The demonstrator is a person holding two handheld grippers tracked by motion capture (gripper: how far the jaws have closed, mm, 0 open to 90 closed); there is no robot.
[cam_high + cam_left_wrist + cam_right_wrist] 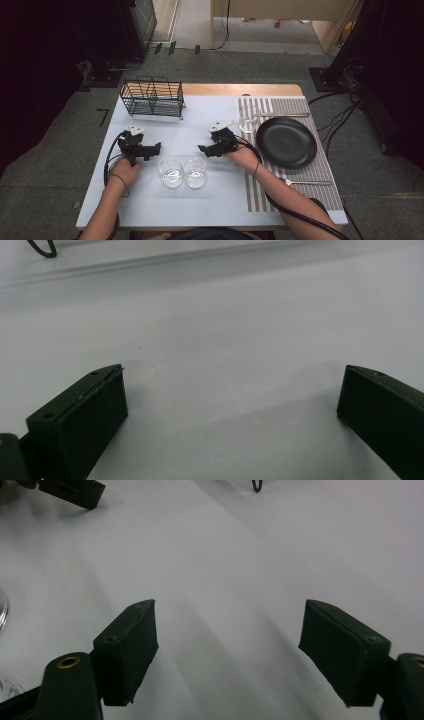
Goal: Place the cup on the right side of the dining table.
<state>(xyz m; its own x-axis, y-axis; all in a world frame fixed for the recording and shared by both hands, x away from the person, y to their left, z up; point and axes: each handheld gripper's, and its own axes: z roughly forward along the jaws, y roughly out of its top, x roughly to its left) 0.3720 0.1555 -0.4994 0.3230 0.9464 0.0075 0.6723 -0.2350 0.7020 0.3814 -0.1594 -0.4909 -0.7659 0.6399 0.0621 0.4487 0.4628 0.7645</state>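
Two clear empty glasses (170, 172) (195, 171) stand side by side on the white table (210, 200) near its front. My left gripper (157, 147) rests left of them, pointing right; its jaws stand wide apart over bare tabletop in the left gripper view (232, 390). To the right of the glasses, my right gripper (201, 148) points left. It is open too, with nothing between its jaws (229, 625). The other gripper's jaw (75, 492) shows at the top left of the right gripper view, and a glass rim (2, 610) at the left edge.
A black wire rack (152, 97) stands at the back left. On the right a striped placemat (320, 170) carries a black plate (286, 142), a third glass (248, 120) and cutlery (310, 182).
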